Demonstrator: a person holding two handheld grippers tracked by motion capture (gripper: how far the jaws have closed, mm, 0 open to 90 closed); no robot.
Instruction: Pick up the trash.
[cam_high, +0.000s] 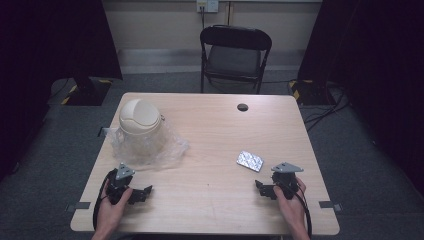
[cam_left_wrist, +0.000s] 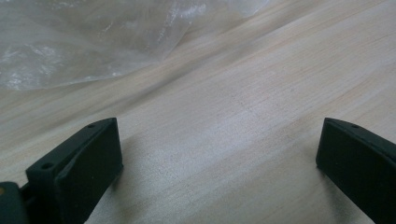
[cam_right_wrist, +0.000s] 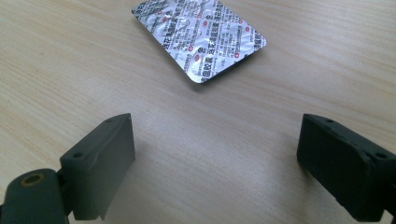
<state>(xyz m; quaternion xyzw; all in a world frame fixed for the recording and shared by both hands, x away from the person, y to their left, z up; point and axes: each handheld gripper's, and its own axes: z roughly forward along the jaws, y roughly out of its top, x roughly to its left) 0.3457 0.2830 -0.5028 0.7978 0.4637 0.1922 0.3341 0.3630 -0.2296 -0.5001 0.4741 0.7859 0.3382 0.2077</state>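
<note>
Bin (cam_high: 139, 121) (base veiled) behind crumpled plastic (cam_high: 165, 150)

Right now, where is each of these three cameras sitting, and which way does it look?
High view: above the person's side, looking forward and down on the table; both hands and grippers, left gripper, right gripper.
Left gripper view: rides the left gripper, looks along its open fingers at the plastic bag.
Right gripper view: rides the right gripper, faces the pill pack.
Shared: the pill pack also shows from above.
</note>
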